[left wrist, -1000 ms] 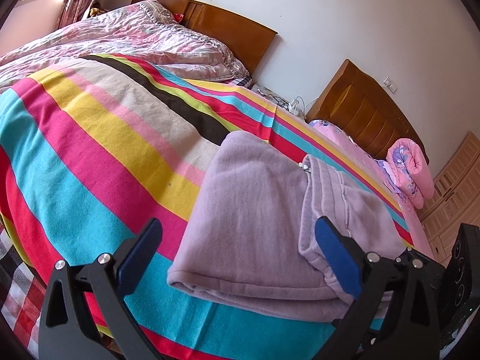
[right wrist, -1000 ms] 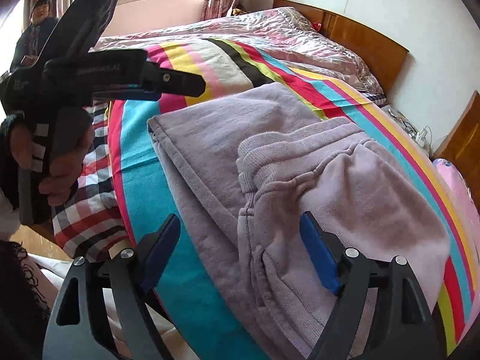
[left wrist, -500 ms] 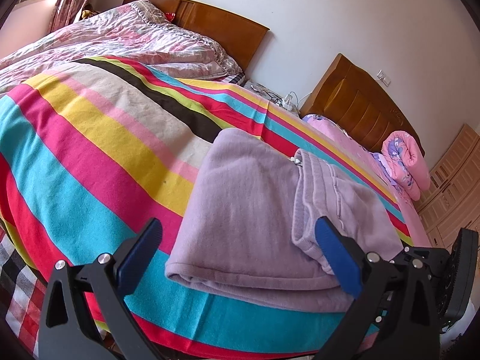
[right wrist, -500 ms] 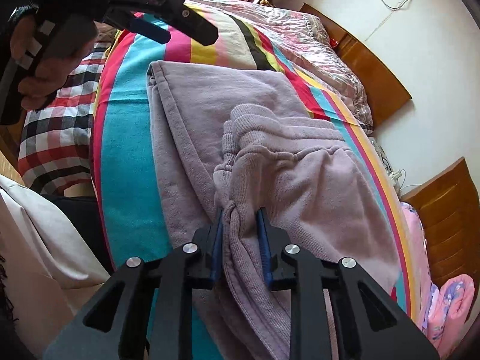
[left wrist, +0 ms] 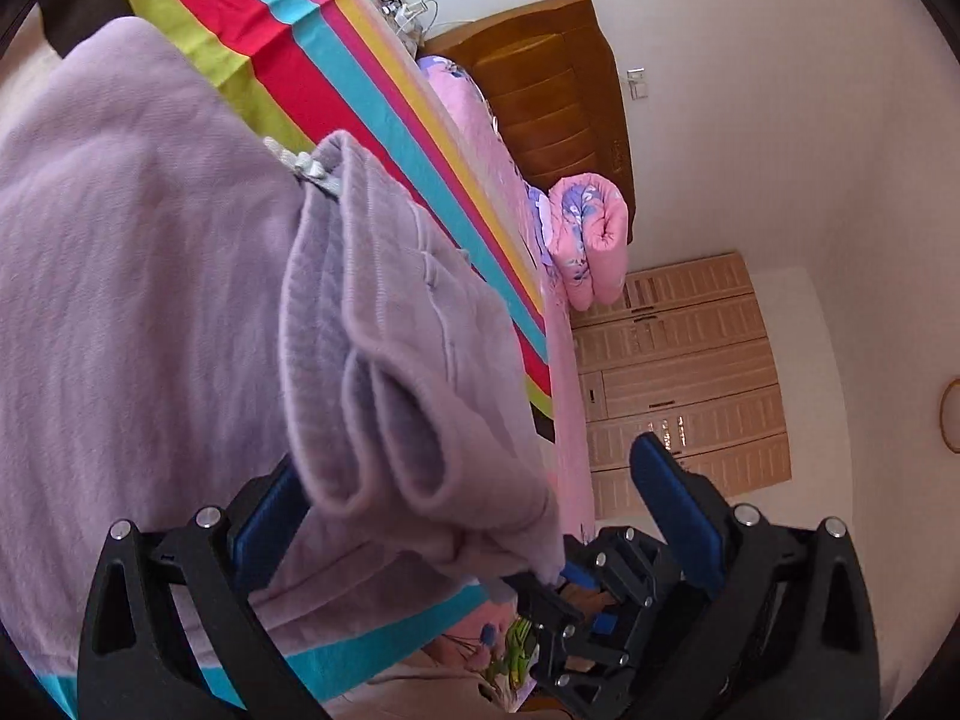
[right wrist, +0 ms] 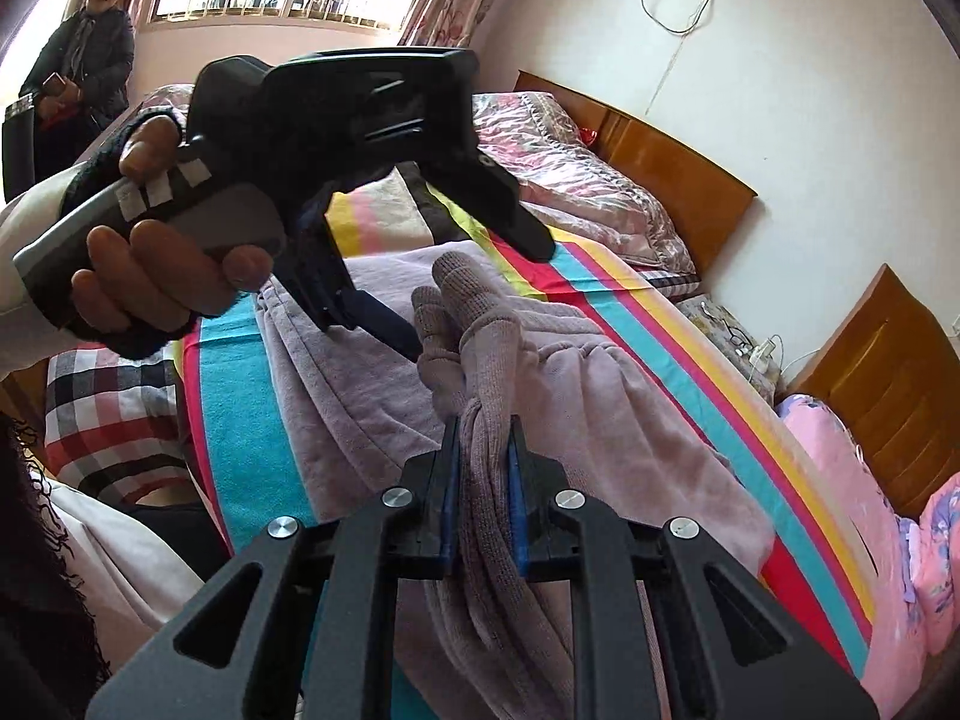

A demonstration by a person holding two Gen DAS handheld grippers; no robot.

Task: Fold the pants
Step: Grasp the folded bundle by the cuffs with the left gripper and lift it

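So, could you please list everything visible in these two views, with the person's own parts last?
pants: one, lilac, on the striped blanket, waistband edge pinched.
striped blanket: one, multicoloured, over the near bed.
floral quilt: one, pink, by the headboard.
headboards: two, brown wood, against the wall.
rolled quilt: one, pink, on the far bed.
wardrobe: one, pale wood, beyond the far bed.
bystander: one, dark coat, near the window.
left hand-held gripper: black, blue pads, open around the pants' fold.
right hand-held gripper: black, shut on the pants.
left hand: on the gripper's handle.
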